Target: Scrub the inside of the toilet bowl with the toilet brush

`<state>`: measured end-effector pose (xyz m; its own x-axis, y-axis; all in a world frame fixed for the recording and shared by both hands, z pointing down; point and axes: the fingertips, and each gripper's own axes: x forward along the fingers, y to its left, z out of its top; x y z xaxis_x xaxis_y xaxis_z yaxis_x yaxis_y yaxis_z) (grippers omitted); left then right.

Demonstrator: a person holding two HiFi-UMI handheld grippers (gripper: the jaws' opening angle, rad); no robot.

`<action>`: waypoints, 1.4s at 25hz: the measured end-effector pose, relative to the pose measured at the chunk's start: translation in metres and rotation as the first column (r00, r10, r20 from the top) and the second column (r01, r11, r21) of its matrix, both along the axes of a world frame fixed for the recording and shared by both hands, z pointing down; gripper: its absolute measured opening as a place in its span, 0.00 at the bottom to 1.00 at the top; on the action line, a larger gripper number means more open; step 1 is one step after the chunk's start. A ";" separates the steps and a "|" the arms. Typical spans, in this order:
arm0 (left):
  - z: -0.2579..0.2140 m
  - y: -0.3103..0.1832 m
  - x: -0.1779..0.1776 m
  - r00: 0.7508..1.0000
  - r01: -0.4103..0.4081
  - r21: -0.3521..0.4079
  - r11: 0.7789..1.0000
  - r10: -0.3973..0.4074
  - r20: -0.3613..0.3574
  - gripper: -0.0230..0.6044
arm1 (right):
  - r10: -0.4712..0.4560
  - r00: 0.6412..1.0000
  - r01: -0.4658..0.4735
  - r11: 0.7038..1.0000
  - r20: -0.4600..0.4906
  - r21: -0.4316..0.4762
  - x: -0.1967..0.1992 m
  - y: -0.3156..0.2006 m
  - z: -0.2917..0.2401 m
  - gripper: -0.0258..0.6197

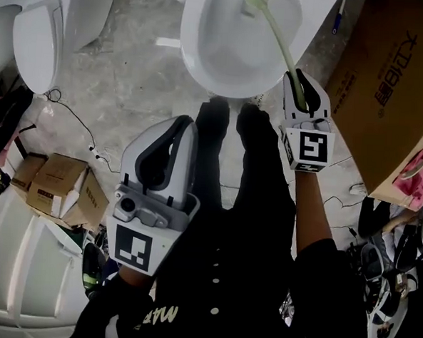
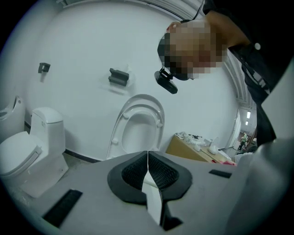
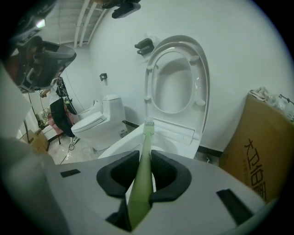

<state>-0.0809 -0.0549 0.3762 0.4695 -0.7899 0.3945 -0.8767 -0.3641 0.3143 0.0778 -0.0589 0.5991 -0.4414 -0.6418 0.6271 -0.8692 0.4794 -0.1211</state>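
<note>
Clamping one brush (image 1: 275,31), right gripper (image 1: 301,83) aims seemingly into one bowl (image 1: 204,57).

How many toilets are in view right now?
2. One open toilet bowl straight ahead, below the toilet brush; one closed toilet on the floor to its left. White shapes at the head view's lower left could be more, unclear.
</note>
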 end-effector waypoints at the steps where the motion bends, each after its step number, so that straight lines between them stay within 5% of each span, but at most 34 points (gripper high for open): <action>1: 0.009 0.001 -0.002 1.000 0.004 -0.009 1.000 -0.004 -0.001 0.08 | -0.003 1.000 0.003 1.000 -0.002 -0.013 -0.002 0.003 0.010 0.19; 6: 0.050 0.008 -0.002 1.000 0.014 -0.053 0.998 -0.014 -0.001 0.08 | 0.011 1.000 -0.011 0.996 -0.004 -0.092 -0.014 0.012 0.057 0.19; 15: 0.091 0.023 -0.004 1.000 0.020 -0.111 0.994 -0.019 0.010 0.08 | -0.098 0.993 0.086 0.981 -0.067 -0.172 -0.042 0.008 0.118 0.19; 35: 0.079 -0.001 -0.015 0.999 0.034 -0.085 0.996 -0.031 0.027 0.08 | -0.153 0.971 0.108 0.967 -0.185 -0.233 -0.047 -0.043 0.142 0.19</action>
